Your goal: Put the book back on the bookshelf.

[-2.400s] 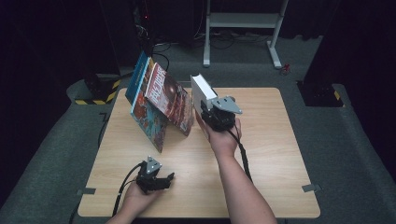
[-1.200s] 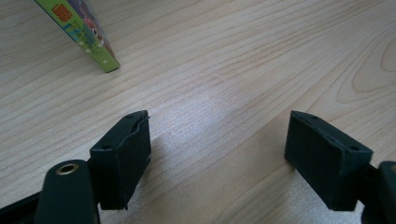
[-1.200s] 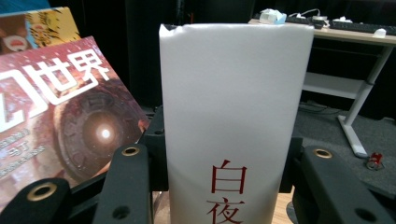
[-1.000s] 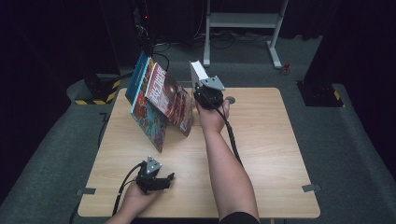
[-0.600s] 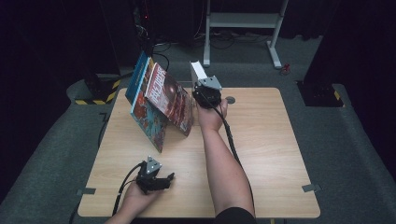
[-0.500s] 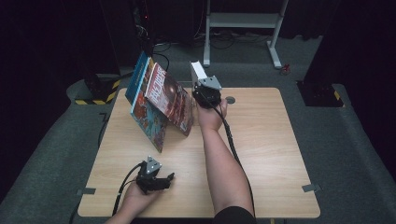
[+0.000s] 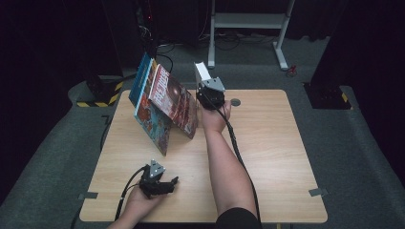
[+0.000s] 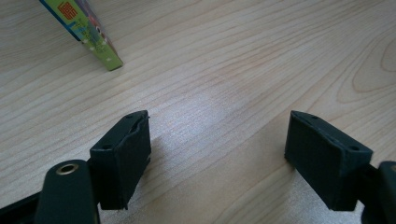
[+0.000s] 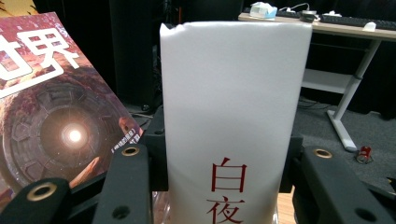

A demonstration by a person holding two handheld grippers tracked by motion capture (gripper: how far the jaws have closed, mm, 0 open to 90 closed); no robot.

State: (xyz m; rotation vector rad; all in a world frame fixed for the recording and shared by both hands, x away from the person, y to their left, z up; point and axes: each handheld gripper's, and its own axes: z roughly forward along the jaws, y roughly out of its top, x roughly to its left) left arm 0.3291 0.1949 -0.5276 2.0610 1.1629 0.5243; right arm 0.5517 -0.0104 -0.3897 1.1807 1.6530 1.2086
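White book with red characters point(image 9: 233, 121) clamped in right hand-held gripper point(image 7: 210, 93), held beside leaning colourful paperback books point(image 7: 165, 102); placement against them judged next. Left hand-held gripper point(image 7: 162, 183) parted, idle on worktop point(image 7: 286, 143).

White book's point(image 9: 233, 121) lower part, cut off

Two black grippers point(image 7: 208, 90) point(image 7: 165, 183) with blocky jaws, brass-ringed screw holes, grey three-cornered top plates, trailing black cables; forearms bare.

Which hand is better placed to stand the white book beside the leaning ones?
Right. The right gripper already clamps the white book next to the leaning books. The left gripper rests open at the near table edge.
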